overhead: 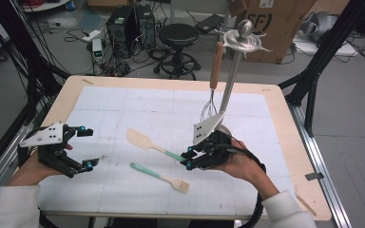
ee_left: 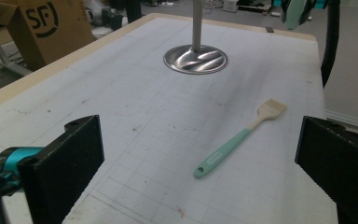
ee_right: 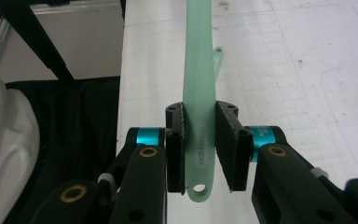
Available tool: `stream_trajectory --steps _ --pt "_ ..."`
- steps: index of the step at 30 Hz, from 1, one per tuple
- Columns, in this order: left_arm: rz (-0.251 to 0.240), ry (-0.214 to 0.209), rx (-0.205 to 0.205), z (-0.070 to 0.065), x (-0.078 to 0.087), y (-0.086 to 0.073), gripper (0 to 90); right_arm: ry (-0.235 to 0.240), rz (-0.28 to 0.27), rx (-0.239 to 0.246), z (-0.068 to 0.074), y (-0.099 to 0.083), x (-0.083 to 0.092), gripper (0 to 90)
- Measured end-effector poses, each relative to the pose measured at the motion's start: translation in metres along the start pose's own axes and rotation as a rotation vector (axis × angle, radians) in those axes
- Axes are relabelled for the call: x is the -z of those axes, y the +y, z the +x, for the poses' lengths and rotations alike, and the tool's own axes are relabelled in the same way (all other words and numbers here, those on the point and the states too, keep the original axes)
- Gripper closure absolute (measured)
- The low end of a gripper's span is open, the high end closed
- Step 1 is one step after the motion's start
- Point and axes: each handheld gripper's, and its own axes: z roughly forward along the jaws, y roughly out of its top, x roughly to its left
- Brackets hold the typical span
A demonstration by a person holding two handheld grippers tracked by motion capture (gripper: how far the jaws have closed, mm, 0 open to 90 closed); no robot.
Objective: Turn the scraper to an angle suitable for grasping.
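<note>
My right gripper [overhead: 189, 157] is shut on the mint handle of a spatula [overhead: 142, 140], whose cream blade points left just above the white mat. In the right gripper view both pads [ee_right: 176, 149] press on the handle of the spatula [ee_right: 199, 84] near its hanging hole. A pastry brush [overhead: 159, 176] with a mint handle and cream bristles lies flat in front of it. My left gripper [overhead: 89, 148] rests at the table's left side, jaws wide apart and empty. The left gripper [ee_left: 199, 140] looks across the mat at the brush [ee_left: 240, 142].
A metal utensil stand [overhead: 230, 85] rises behind my right hand; its round base [ee_left: 196, 59] sits on the mat. A whisk [overhead: 212, 90] with a wooden handle hangs from it. A small wooden stick [overhead: 305, 204] lies near the front right corner. A stool and boxes stand beyond the table.
</note>
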Motion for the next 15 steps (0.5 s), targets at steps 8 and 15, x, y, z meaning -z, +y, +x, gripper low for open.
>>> stream_trajectory --steps 8,15 --pt "-0.010 -0.006 -0.002 0.000 0.004 -0.001 1.6 0.023 0.025 0.001 -0.005 0.007 -0.028 74.2" --pt "-0.014 -0.005 -0.010 -0.001 0.008 -0.001 1.6 0.035 0.035 0.003 -0.008 0.006 -0.055 74.2"
